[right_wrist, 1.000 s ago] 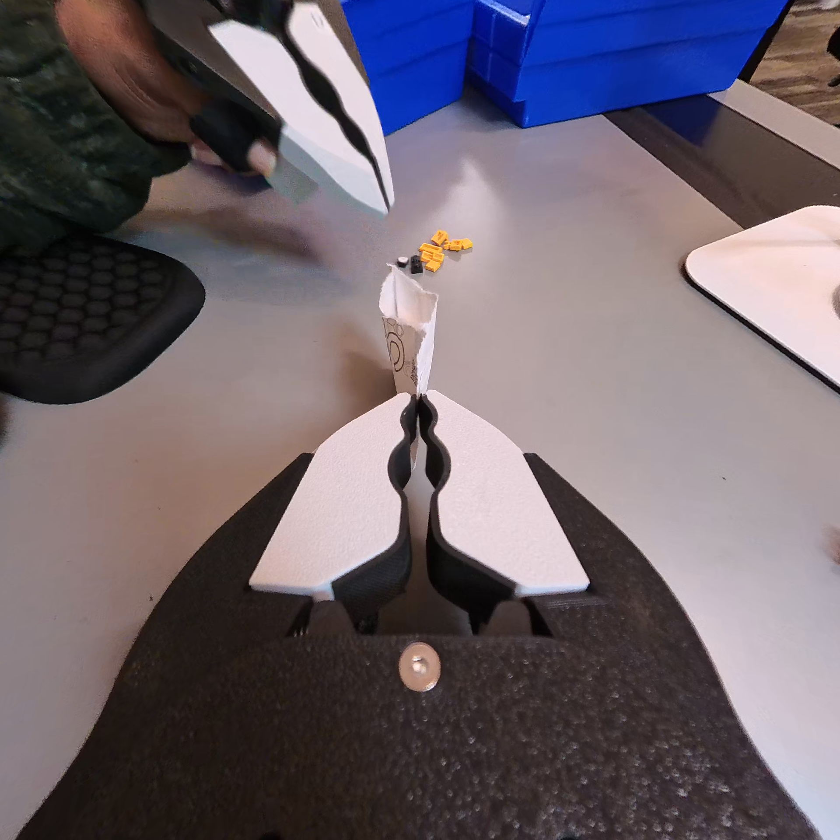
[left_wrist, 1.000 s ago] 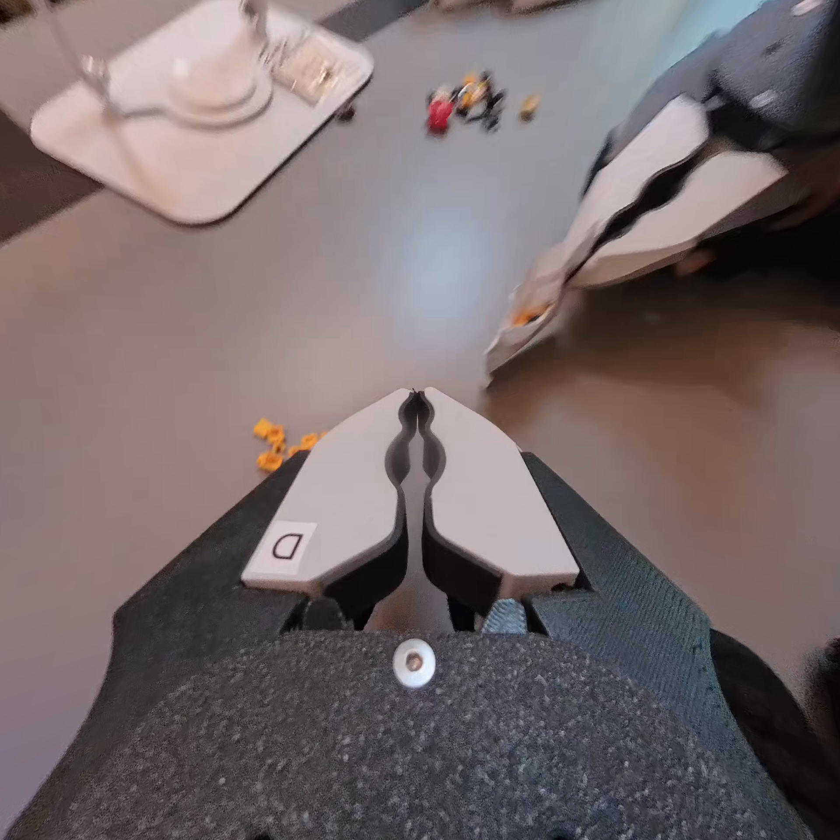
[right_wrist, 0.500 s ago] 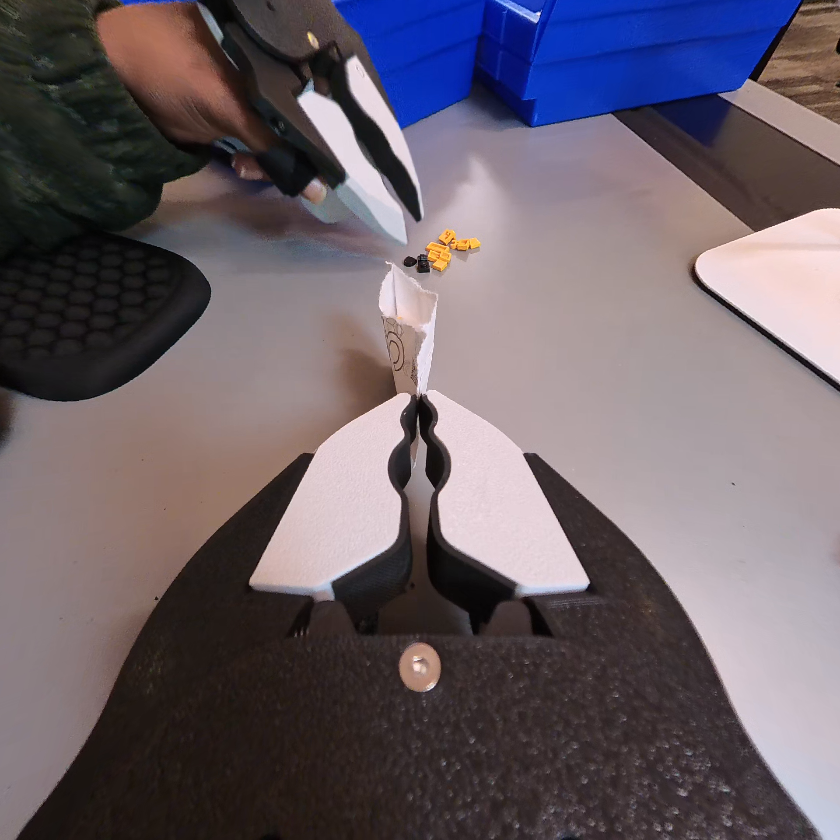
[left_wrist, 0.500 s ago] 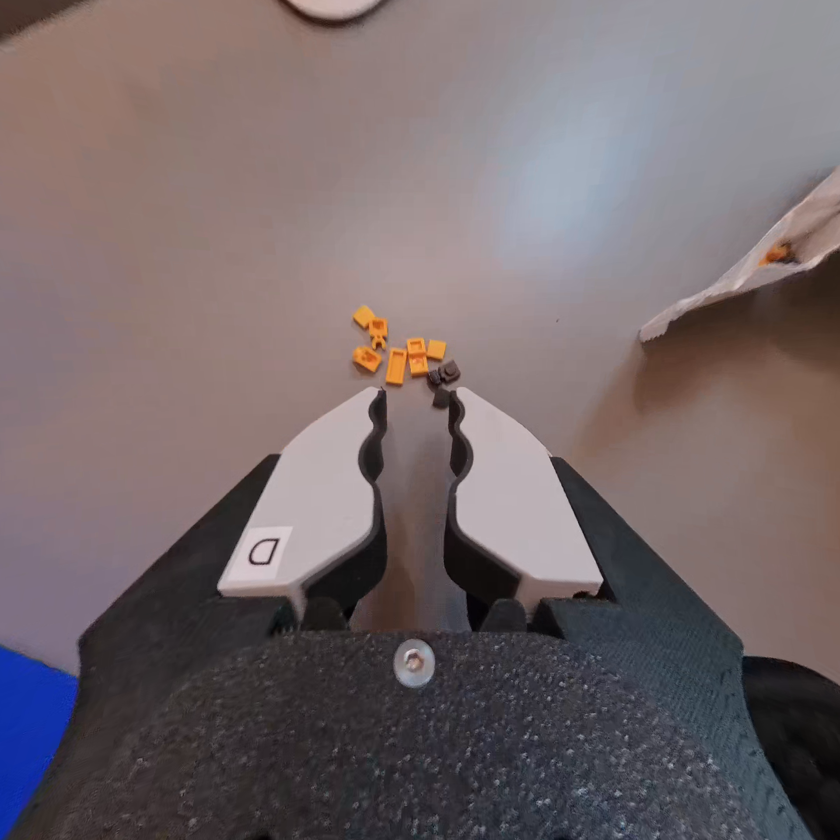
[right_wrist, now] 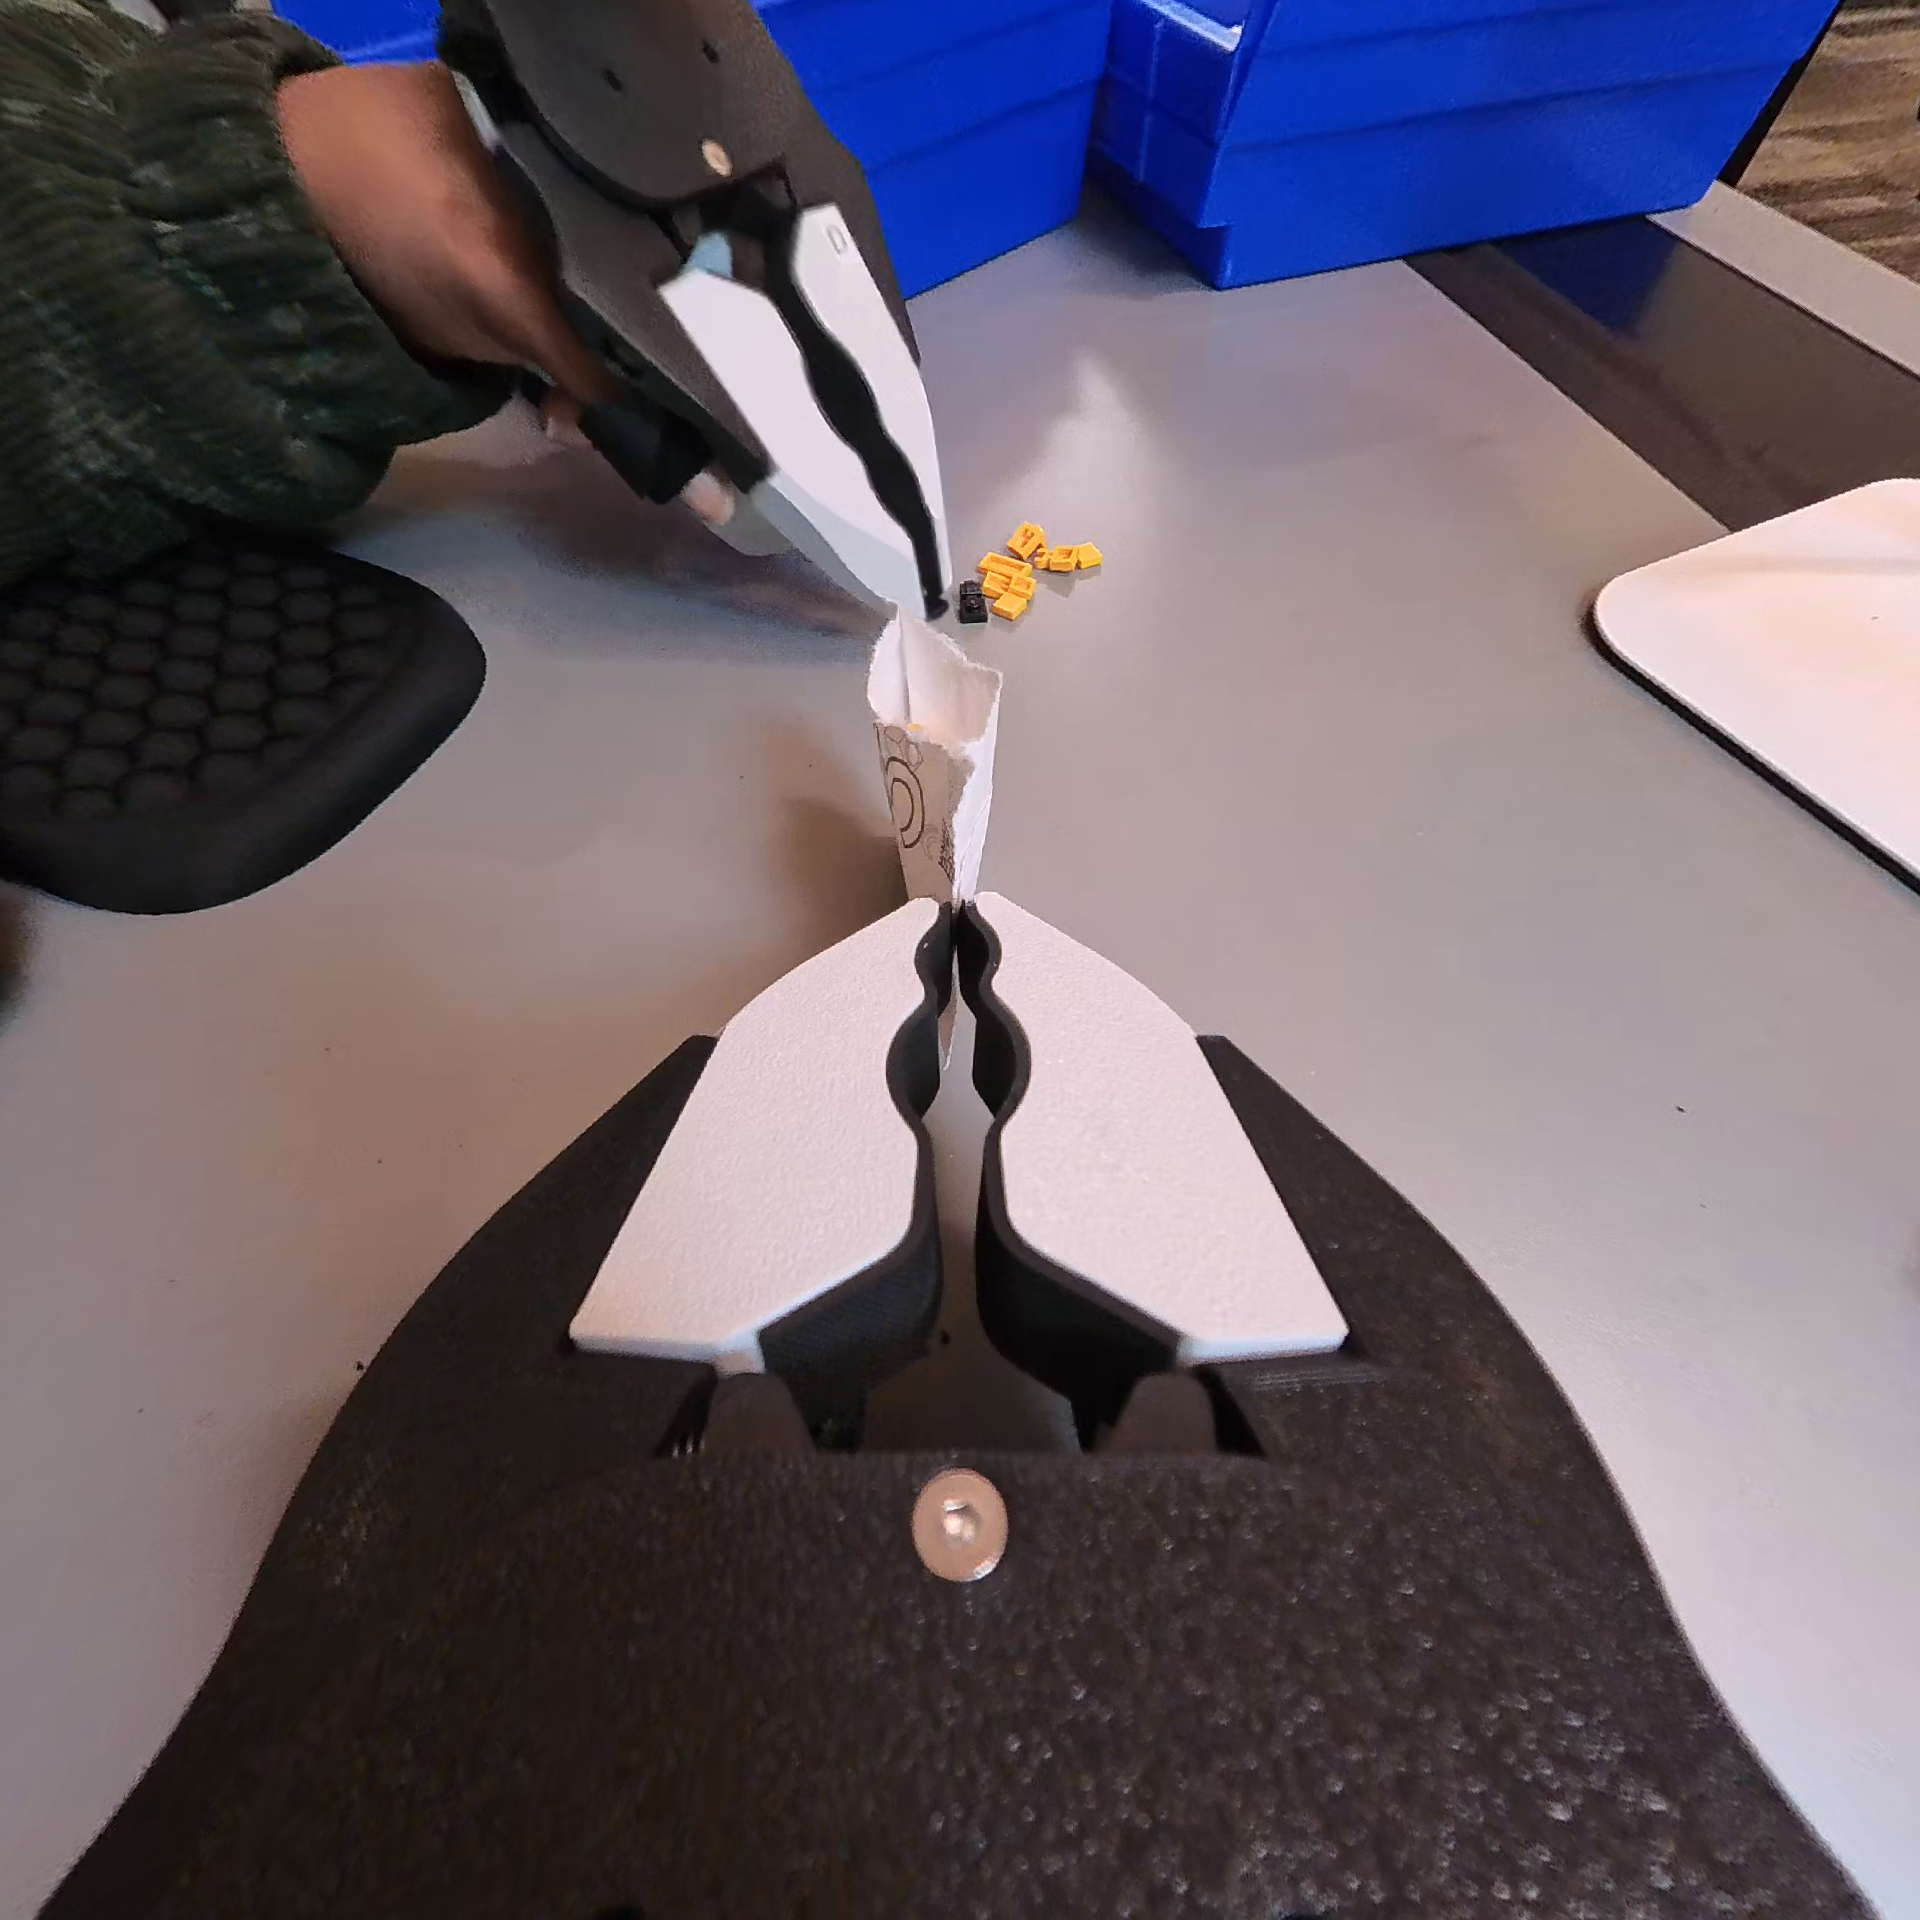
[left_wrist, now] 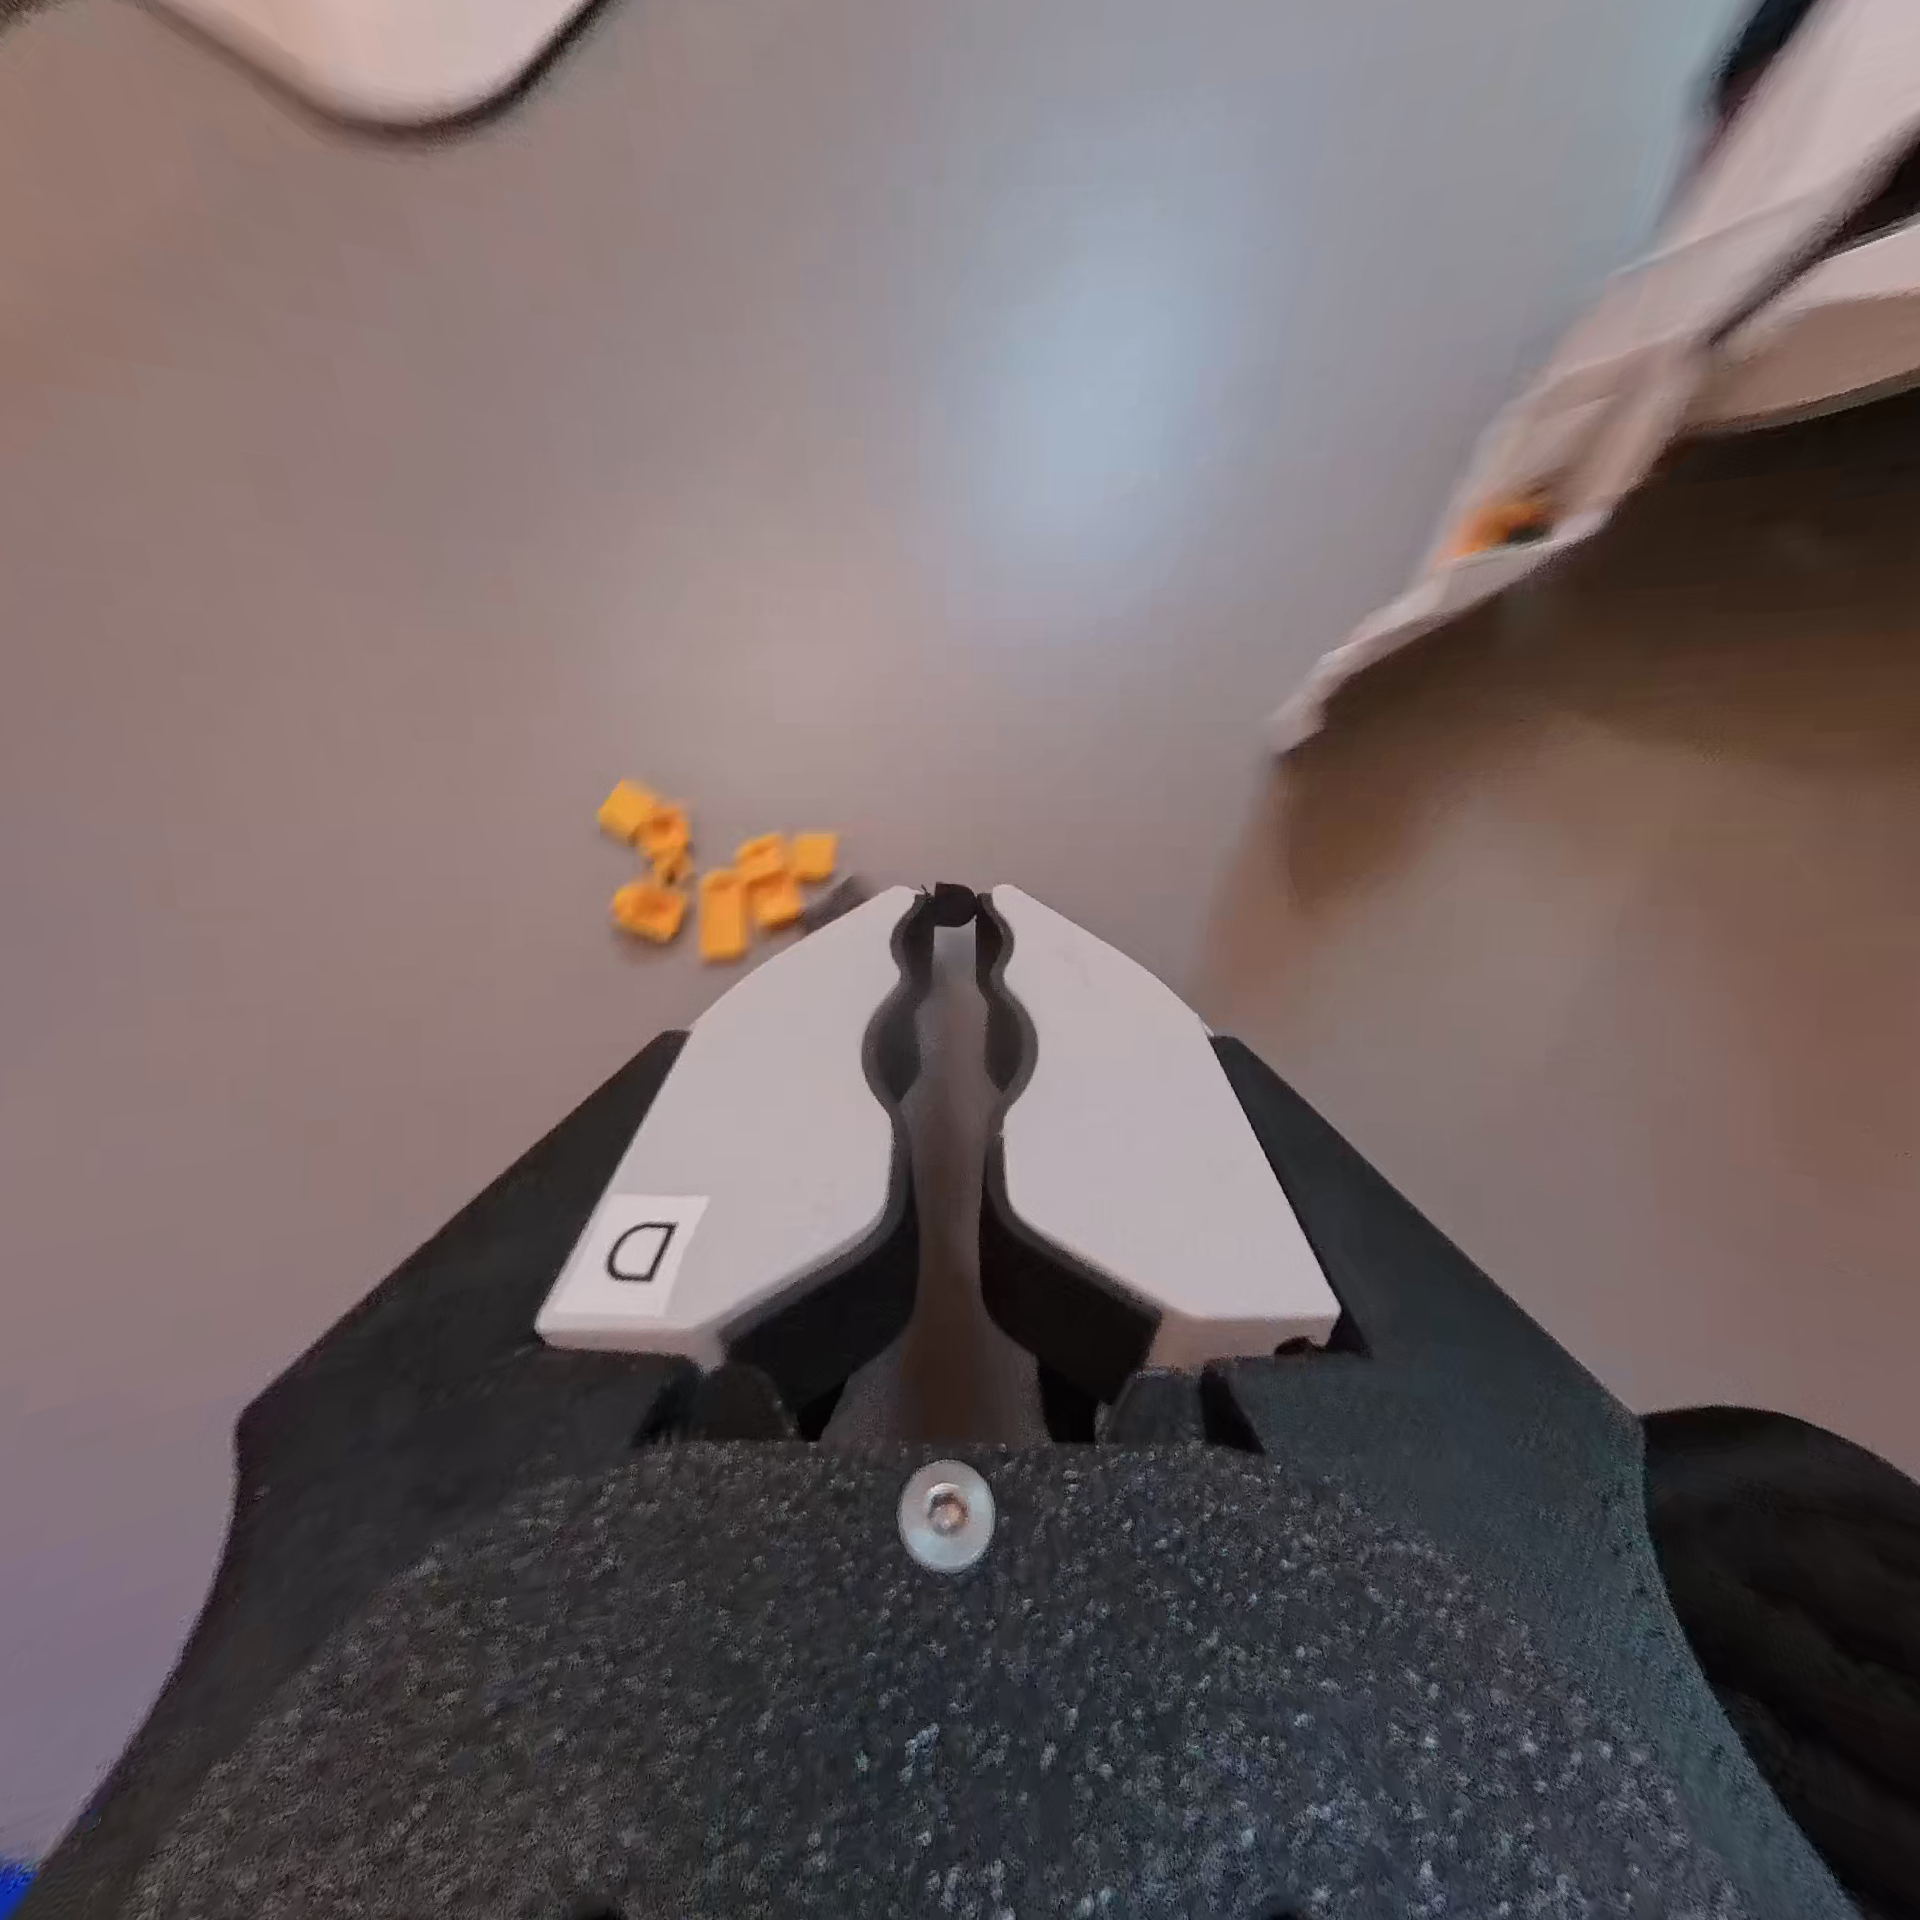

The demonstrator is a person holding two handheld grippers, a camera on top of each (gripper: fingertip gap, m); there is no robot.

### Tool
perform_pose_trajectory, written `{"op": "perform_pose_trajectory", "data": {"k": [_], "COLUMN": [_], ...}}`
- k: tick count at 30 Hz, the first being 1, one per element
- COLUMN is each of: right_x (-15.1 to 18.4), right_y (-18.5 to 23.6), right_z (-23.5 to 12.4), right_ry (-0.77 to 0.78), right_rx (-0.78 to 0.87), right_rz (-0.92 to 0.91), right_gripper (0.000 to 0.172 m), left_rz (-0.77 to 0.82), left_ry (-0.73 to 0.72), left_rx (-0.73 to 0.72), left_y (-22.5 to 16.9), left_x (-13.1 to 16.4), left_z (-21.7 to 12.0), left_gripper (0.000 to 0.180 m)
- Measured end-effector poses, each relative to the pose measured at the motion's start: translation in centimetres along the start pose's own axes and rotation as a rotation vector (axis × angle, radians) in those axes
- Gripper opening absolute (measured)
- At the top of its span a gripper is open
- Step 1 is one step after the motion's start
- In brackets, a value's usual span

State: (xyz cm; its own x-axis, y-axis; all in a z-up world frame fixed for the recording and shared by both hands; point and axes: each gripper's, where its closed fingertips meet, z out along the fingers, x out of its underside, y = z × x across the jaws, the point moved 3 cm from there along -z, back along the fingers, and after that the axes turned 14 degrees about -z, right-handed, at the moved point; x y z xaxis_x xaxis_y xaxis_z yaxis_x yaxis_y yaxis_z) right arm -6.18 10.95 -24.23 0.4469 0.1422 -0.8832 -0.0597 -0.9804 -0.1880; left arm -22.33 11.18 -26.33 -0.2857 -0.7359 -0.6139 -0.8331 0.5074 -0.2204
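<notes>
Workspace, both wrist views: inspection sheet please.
Surface: grey table, white pad at its right edge.
Job's things: torn white paper packet; small orange pieces in a loose heap; small black piece beside them.
Clutter: black mesh cushion.
Grippers: left tool pinches a tiny black piece at its tips; right tool shut on the packet.
Cables: nothing seen.
Surroundings: blue bins; person's green sleeve.

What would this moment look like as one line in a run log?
left gripper: shut on small black piece | right gripper: shut on torn paper bag | orange pieces: on table
</notes>
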Motion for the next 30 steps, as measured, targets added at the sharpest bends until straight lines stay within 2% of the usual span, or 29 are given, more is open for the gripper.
{"op": "perform_pose_trajectory", "data": {"k": [4,6,11,17,19,21,24,26,30], "right_x": [-0.1,-0.2,-0.4,-0.4,-0.3,-0.2,-0.1,-0.1,-0.1], "right_y": [0.1,0.3,0.6,0.5,0.3,0.1,-0.1,-0.1,-0.1], "right_z": [0.1,0.2,0.2,0.1,0.0,-0.1,-0.2,-0.2,-0.2], "right_ry": [-0.002,-0.004,-0.012,-0.022,-0.019,-0.011,-0.016,-0.016,-0.014], "right_rx": [-0.004,-0.008,-0.014,-0.013,-0.005,0.006,0.007,0.005,0.003], "right_rz": [-0.004,-0.009,-0.021,-0.009,-0.009,-0.004,0.012,0.012,0.010], "right_gripper": [0.000,0.000,0.000,0.000,0.000,0.000,0.000,0.000,0.000], "left_rz": [0.167,0.242,0.354,0.392,0.340,0.161,-0.099,-0.158,-0.133], "left_ry": [-0.188,-0.226,-0.180,-0.207,-0.244,-0.253,-0.170,-0.114,-0.036], "left_rx": [0.161,0.175,0.095,0.065,0.017,-0.072,-0.161,-0.162,-0.143], "left_y": [-5.8,-7.8,-8.6,-8.2,-6.5,-3.0,2.3,3.5,3.5], "left_x": [-3.2,-4.0,-3.4,-3.6,-4.0,-4.3,-2.4,-1.2,-0.2], "left_z": [-2.3,-2.7,-0.7,-1.1,-2.1,-2.9,-2.3,-1.6,-0.1], "left_gripper": [0.007,0.007,0.014,0.020,0.020,0.016,0.024,0.027,0.029]}}
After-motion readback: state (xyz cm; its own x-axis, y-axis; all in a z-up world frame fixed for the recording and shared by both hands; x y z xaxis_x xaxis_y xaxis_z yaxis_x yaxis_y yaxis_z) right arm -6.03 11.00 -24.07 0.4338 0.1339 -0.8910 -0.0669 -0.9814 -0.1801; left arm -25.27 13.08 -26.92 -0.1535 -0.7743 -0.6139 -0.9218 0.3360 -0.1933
